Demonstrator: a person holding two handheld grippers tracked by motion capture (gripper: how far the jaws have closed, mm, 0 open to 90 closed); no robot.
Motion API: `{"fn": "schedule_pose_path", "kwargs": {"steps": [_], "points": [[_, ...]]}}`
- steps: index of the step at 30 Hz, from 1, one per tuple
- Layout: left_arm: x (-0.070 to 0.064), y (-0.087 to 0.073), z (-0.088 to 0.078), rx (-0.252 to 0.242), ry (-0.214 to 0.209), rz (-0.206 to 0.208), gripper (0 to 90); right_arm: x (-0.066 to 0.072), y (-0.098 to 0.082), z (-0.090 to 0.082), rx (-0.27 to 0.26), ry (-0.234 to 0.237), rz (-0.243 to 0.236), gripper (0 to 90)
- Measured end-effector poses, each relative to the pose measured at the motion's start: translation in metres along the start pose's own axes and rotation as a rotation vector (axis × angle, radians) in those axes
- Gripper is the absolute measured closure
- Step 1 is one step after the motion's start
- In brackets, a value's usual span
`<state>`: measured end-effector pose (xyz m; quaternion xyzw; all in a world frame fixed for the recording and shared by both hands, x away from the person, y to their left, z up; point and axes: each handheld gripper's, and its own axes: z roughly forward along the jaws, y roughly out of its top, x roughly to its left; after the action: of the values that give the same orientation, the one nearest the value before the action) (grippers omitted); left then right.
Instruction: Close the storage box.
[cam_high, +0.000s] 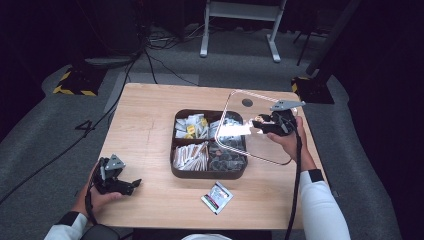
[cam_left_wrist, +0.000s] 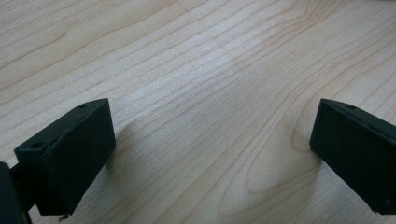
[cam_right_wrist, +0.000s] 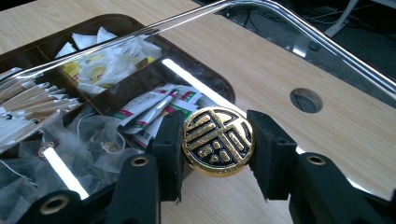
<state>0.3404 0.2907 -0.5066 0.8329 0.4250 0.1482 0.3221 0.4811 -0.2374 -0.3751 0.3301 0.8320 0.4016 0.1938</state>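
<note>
Lid (cam_high: 260, 145) knob (cam_right_wrist: 217, 141) pinched in my right claw (cam_high: 261, 121) over organiser box (cam_high: 207, 174) | left claw (cam_high: 131, 184) spread, resting on counter (cam_high: 150, 125)

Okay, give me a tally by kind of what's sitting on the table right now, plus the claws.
Compartment tray: 1
Clear lid with gold knob: 1
Loose sachet lying on the table: 1
Claws, left claw and right claw: 2
Total: 5
</note>
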Motion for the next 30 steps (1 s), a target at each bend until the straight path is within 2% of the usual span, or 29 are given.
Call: {"fn": "schedule_pose_path", "kwargs": {"steps": [8, 30], "points": [[0.0, 0.0, 0.0, -0.001, 0.002, 0.001, 0.4, 0.018, 0.007, 0.022, 0.018, 0.04, -0.031, 58.6], [0.0, 0.0, 0.0, -0.001, 0.004, 0.002, 0.4, 0.059, 0.024, 0.063, 0.039, 0.133, -0.082, 58.6]]}}
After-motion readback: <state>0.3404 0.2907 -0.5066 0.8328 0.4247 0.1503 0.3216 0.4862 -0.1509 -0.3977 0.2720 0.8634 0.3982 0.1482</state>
